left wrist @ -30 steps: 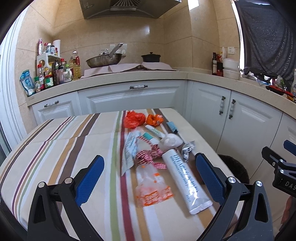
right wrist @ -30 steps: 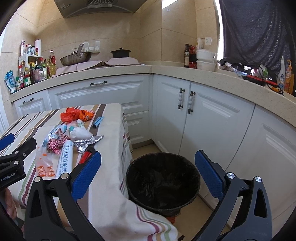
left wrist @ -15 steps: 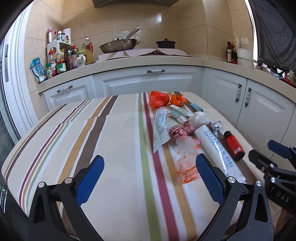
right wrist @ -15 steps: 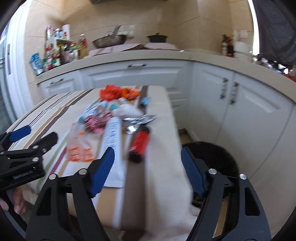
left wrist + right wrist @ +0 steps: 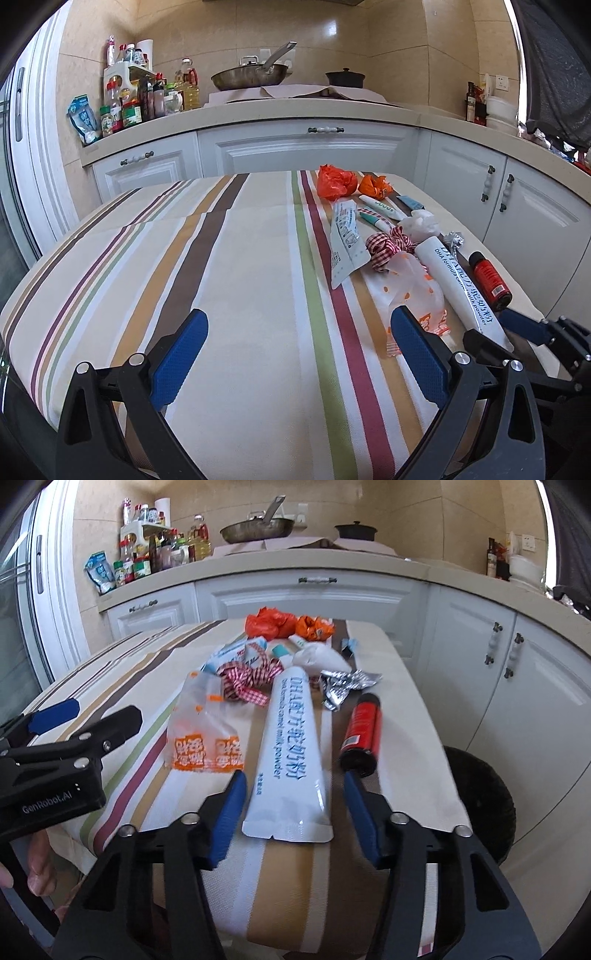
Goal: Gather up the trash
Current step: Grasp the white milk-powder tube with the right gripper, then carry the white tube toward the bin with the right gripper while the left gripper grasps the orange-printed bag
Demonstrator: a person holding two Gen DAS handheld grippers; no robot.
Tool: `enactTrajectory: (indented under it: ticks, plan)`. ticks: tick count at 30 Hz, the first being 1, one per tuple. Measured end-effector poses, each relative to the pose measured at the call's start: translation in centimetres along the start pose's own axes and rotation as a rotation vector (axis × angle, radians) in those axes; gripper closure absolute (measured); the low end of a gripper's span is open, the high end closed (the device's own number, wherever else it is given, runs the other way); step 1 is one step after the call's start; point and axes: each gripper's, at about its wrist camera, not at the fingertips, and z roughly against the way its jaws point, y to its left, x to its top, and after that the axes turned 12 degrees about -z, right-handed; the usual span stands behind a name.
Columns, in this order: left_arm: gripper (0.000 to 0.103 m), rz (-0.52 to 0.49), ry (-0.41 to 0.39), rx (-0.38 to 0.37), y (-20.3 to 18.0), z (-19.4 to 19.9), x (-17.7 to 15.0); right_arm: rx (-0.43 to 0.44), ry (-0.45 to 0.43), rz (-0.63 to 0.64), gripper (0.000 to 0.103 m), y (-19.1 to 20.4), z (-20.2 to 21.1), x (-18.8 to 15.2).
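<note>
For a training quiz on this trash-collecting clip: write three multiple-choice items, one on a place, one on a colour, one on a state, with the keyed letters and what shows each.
1. Where is the black trash bin?
A. On the counter
B. On the floor right of the table
C. Under the wok

2. What colour is the small bottle beside the white milk powder pouch?
A. Red
B. Green
C. Yellow

3. How does the right gripper stand?
A. Shut on the pouch
B. Shut, empty
C. Open, its jaws either side of the pouch's near end

Key: B, the bin shows below the table edge by the cabinets; A, its body is red with a black cap; C, a gap shows between each jaw and the pouch.
</note>
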Motion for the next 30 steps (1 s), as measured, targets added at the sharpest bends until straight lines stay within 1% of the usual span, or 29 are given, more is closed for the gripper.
enactTrajectory:
  ticks: [1,2,3,12,19,26,30]
  plan:
    - [0.006,0.001,0.001,-0.001,0.0,0.0,0.0,-0.001,-0.001,0.006,0.057,0.1,0.0,0.0]
    - [0.006,0.002,0.003,-0.003,0.0,-0.1,-0.1,-0.003,-0.003,0.01,0.062,0.1,0.0,-0.1]
    - [0.006,0.003,0.003,-0.005,0.0,-0.1,-0.1,-0.004,-0.004,0.017,0.063,0.2,0.0,-0.1]
    - [0.006,0.002,0.003,-0.018,-0.4,-0.2,-0.1,0.006,-0.036,0.026,0.064,0.2,0.6,-0.1]
    - [0.007,-0.02,-0.009,-0.047,-1.7,-0.1,0.3,0.0,-0.11,0.033,0.064,-0.1,2.8,1.0]
    - [0.007,-0.056,-0.023,-0.079,-3.9,-0.4,1.0,-0.035,-0.163,-0.007,0.064,-2.5,4.6,2.0]
    - [0.007,-0.067,-0.006,-0.084,-5.0,-1.4,1.5,-0.063,-0.175,-0.046,0.064,-4.5,4.9,2.3]
